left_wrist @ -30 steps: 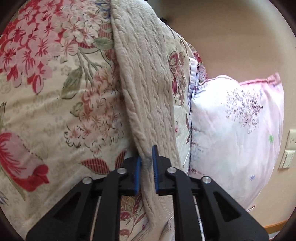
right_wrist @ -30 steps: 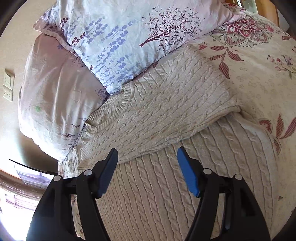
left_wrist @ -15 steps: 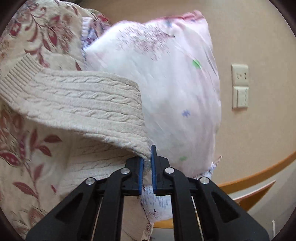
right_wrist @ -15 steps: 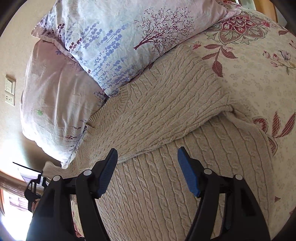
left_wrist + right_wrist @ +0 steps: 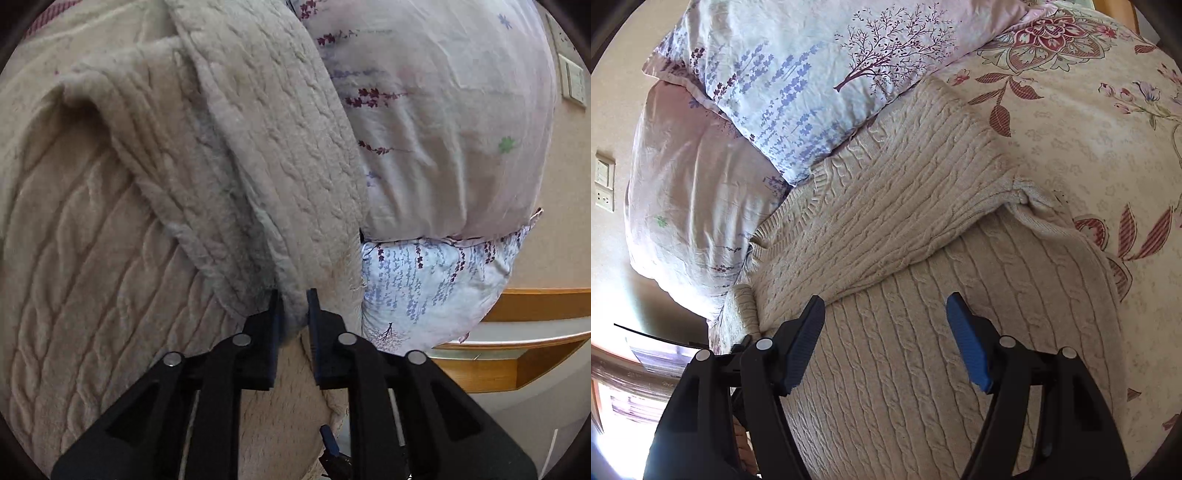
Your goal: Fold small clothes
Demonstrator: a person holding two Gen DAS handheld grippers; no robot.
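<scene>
Knitwear covered the bed: a cream cable-knit sweater (image 5: 905,332) lay on the floral bedspread (image 5: 1089,129), one sleeve (image 5: 886,221) folded across its body toward 10 o'clock. The left gripper (image 5: 293,295) was opening, the other sleeve's edge (image 5: 273,155) between its pads, likely releasing the fold. The right gripper (image 5: 886,314) hovered above, fingers apart, empty. Two pillows (image 5: 798,74) crowded the collar at 11 o'clock

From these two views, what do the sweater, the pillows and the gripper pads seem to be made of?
The sweater looks like thick cream cable-knit yarn, wool or acrylic; raised braids and a ribbed collar show. The pillows seem thin printed cotton, matte and creased. The right gripper has blue pads, probably ridged rubber or soft plastic, on black plastic-looking fingers.
</scene>
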